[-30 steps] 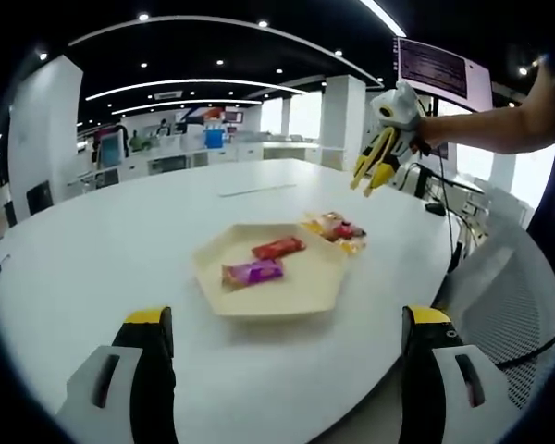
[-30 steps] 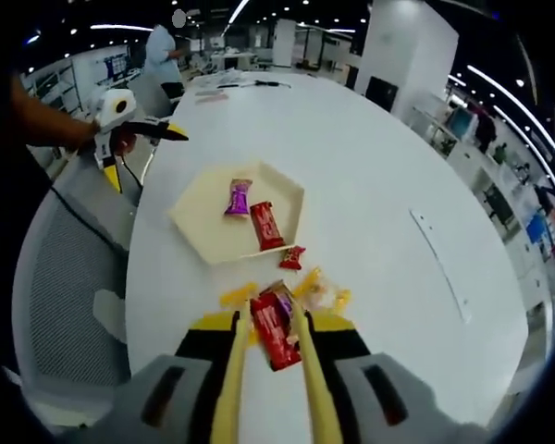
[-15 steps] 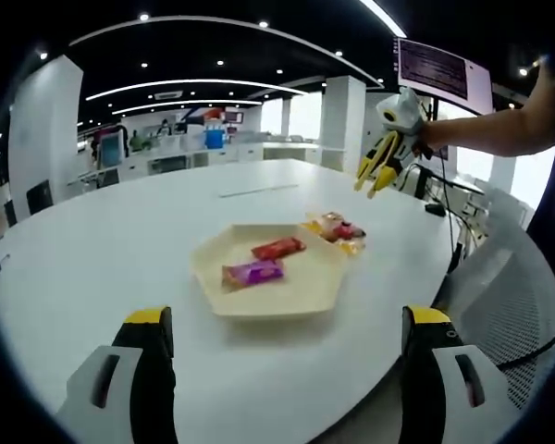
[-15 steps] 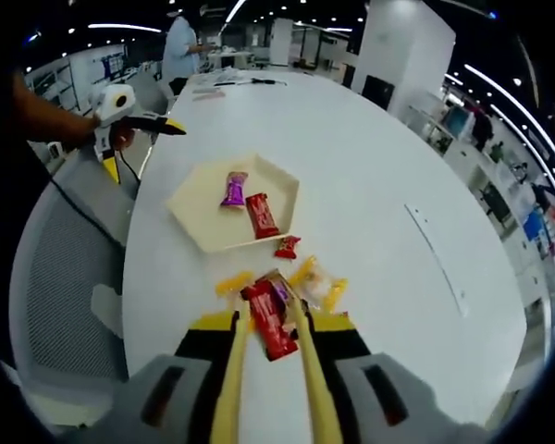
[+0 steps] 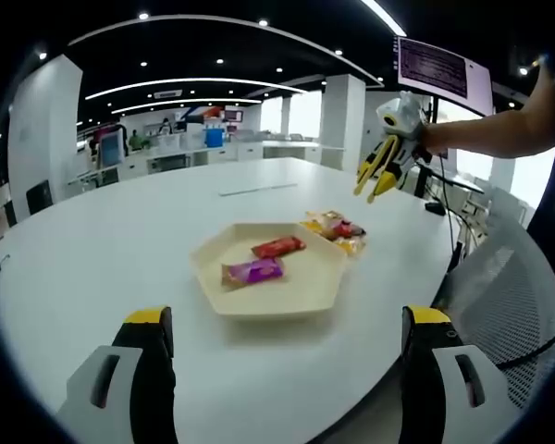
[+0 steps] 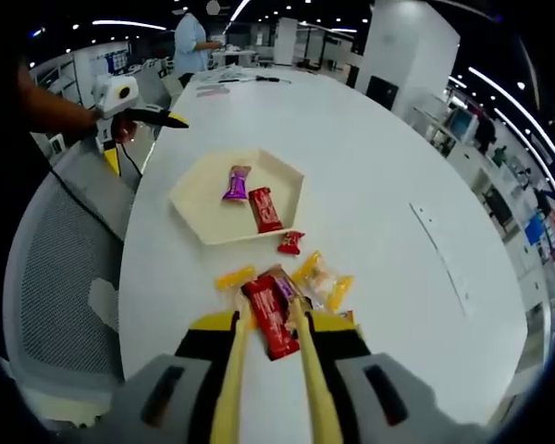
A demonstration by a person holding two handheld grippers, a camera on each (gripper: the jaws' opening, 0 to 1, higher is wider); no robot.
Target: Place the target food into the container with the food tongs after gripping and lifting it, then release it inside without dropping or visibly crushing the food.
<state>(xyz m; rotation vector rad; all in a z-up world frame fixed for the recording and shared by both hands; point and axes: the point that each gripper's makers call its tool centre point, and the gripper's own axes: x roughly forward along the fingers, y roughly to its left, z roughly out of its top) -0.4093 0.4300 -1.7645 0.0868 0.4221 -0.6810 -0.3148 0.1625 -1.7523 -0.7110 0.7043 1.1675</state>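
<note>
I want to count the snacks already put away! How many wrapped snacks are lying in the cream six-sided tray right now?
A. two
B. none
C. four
A: the cream six-sided tray holds just a purple-wrapped snack and a red-wrapped snack; the rest lie on the white table outside it.

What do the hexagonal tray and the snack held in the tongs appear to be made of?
The hexagonal tray looks like matte cream plastic or moulded fibre: one even colour, soft raised rim, no shine. I cannot tell which. The red snack, held between the yellow tongs on the right gripper, looks wrapped in glossy plastic film, judging by bright glints and printed colours. Its contents are hidden.
</note>
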